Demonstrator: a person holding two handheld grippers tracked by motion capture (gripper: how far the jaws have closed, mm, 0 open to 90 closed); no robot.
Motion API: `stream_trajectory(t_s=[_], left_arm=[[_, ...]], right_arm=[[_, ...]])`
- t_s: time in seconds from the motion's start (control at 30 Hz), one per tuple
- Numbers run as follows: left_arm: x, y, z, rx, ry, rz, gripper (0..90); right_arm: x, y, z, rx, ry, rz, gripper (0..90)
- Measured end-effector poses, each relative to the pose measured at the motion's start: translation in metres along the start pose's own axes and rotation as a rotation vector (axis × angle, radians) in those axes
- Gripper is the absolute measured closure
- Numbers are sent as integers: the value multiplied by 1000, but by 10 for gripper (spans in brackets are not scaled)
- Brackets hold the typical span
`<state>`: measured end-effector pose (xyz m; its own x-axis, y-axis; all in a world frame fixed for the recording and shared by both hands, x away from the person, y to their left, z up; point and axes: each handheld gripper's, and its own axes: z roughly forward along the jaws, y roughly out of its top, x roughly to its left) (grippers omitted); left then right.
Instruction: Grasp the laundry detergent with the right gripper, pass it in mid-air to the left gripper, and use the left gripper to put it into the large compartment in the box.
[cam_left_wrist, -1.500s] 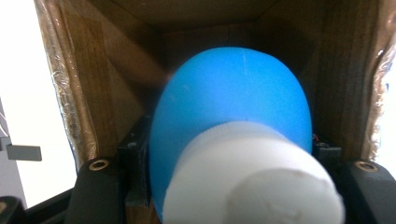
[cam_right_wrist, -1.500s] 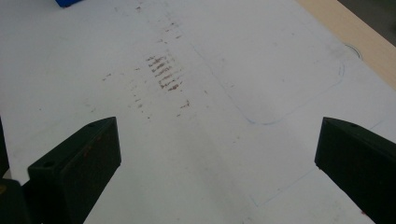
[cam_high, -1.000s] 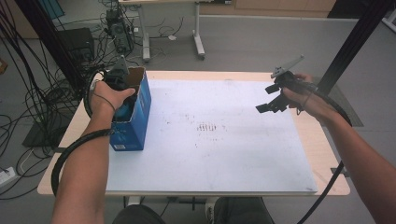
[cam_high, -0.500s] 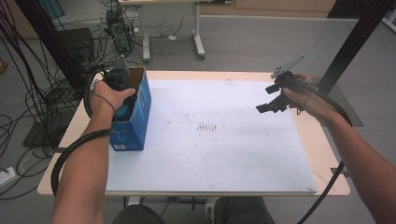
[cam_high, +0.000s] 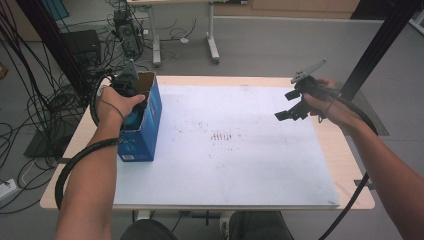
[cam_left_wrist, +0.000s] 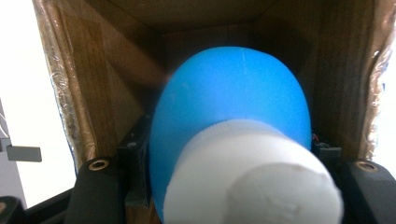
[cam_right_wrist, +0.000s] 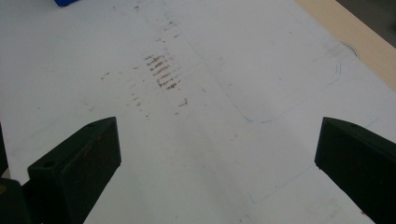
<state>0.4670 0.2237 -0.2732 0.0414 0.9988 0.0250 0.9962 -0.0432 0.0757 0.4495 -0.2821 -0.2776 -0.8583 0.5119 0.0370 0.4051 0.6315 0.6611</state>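
A blue cardboard box (cam_high: 145, 125) with an open top stands at the left edge of the white mat (cam_high: 240, 165). My left gripper (cam_high: 134, 107) reaches down into it from above. In the left gripper view the brown inside of the box (cam_left_wrist: 93, 84) surrounds a blue bottle (cam_left_wrist: 233, 93) with a white cap (cam_left_wrist: 252, 182), and my left gripper (cam_left_wrist: 229, 154) is shut on that bottle, a black jaw on either side. My right gripper (cam_high: 290, 106) hangs open above the mat's far right part. Nothing is between its jaws in the right gripper view (cam_right_wrist: 217, 163).
The mat (cam_right_wrist: 201, 93) carries brownish smudges (cam_high: 222, 136) near its middle and faint drawn outlines (cam_right_wrist: 280, 102). The wooden table (cam_high: 347, 165) shows as a strip around the mat. Cables and equipment lie on the floor (cam_high: 55, 100) to the left.
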Motion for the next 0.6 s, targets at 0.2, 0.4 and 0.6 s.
stream_trajectory(t_s=[0.2,0.4,0.6], left_arm=[[0,0,0,-3,0,-1,364],[0,0,0,-2,2,4,363],[0,0,0,-3,1,2,363]], right_arm=[[0,0,0,-1,0,1,2],[0,-1,0,0,0,3,2],[0,-1,0,0,-1,2,2]])
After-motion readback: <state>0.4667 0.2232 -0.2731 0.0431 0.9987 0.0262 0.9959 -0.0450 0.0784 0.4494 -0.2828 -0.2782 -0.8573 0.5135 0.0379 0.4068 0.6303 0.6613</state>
